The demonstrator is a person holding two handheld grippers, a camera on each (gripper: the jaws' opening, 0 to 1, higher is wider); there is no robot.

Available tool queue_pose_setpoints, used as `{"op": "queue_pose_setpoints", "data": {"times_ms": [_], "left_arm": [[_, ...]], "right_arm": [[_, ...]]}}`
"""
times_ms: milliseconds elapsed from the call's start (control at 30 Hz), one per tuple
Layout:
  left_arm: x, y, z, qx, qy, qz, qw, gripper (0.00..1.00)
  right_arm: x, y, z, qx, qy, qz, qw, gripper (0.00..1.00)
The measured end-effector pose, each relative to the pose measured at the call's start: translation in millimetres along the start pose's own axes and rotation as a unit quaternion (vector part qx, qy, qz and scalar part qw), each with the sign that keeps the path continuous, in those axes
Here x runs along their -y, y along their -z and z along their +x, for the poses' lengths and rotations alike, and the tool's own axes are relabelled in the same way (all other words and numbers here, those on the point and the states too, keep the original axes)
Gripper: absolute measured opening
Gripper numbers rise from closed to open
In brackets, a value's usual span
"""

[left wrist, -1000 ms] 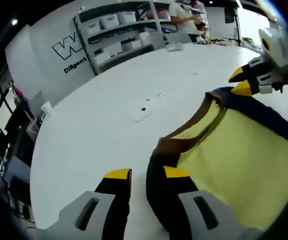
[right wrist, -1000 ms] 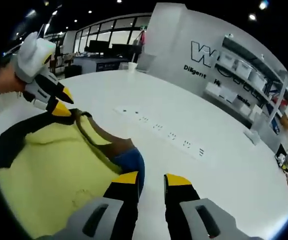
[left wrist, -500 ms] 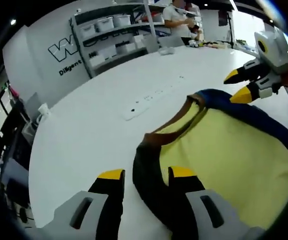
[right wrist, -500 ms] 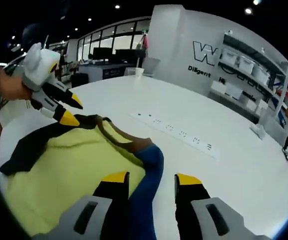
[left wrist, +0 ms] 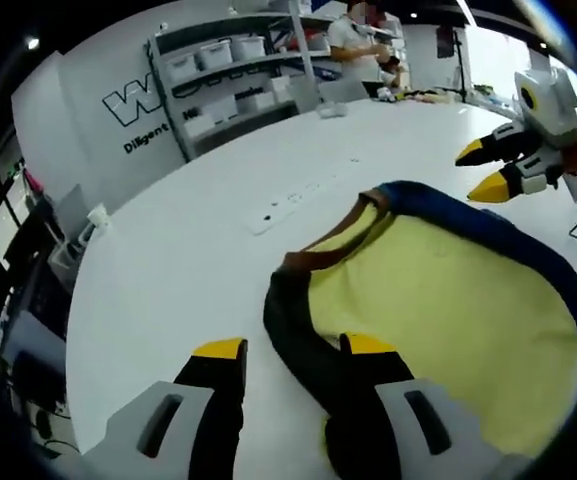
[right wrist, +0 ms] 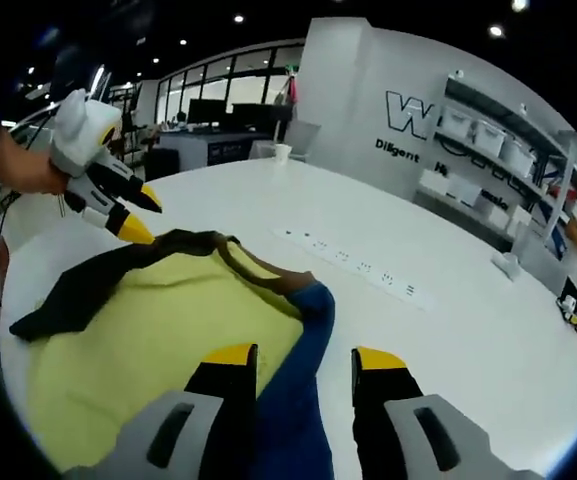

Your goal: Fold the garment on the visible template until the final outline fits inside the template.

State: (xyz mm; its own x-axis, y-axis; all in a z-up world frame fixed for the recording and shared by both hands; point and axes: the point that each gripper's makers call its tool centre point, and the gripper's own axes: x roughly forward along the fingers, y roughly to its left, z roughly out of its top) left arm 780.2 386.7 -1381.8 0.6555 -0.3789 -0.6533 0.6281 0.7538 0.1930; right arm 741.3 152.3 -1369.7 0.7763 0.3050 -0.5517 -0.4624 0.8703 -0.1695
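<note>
A yellow garment (left wrist: pixel 448 310) with a brown collar (left wrist: pixel 333 245), a black sleeve (left wrist: pixel 293 320) and a blue sleeve (left wrist: pixel 468 215) lies spread on the white table (left wrist: pixel 188 250). My left gripper (left wrist: pixel 293 350) is open, and the black sleeve runs up between its jaws. My right gripper (left wrist: pixel 480 170) hovers open just beyond the blue sleeve. In the right gripper view the garment (right wrist: pixel 158 330) lies at the left, with its blue sleeve (right wrist: pixel 303 370) between the open jaws of my right gripper (right wrist: pixel 304 357). My left gripper (right wrist: pixel 140 215) hangs open just above the black sleeve (right wrist: pixel 88 285).
A white power strip (left wrist: pixel 303 192) (right wrist: pixel 353 265) lies on the table beyond the collar. Shelves with bins (left wrist: pixel 228 60) stand past the table's far edge, and a person (left wrist: pixel 353 35) stands there. A cup (right wrist: pixel 281 152) stands near the far rim. A hand (right wrist: pixel 18 165) holds the left gripper.
Both grippers' tips, which were at the garment's shoulders, now stand a little off the cloth. The garment lies flatter and more spread out. Both cameras have shifted.
</note>
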Motion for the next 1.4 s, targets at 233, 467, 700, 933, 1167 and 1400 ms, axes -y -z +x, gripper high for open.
{"op": "queue_pose_setpoints", "data": {"times_ms": [233,467,700,933,1167,1400], "left_arm": [[19.3,10.4,-20,0.002,0.012,0.004,0.9999,0.49],[28.9,16.1,-38,0.009,0.017,-0.008,0.9998,0.59],[36.3,26.6,-54,0.007,0.018,-0.020,0.9996,0.66],[36.2,31.8,-67,0.008,0.019,-0.019,0.9996,0.71],[38.4,31.2,-81,0.013,0.026,-0.016,0.9995,0.71],[47.0,33.3,-92,0.015,0.036,-0.009,0.9992,0.71]], "right_arm": [[-7,6.9,-18,0.002,-0.001,0.015,0.9999,0.40],[-17,11.3,-33,0.002,-0.009,0.027,0.9996,0.48],[-30,13.5,-45,0.000,-0.023,0.038,0.9990,0.56],[-40,13.1,-52,-0.001,-0.033,0.042,0.9986,0.64],[-47,16.1,-58,-0.005,-0.037,0.049,0.9981,0.69],[-50,19.5,-66,-0.011,-0.034,0.056,0.9977,0.74]]}}
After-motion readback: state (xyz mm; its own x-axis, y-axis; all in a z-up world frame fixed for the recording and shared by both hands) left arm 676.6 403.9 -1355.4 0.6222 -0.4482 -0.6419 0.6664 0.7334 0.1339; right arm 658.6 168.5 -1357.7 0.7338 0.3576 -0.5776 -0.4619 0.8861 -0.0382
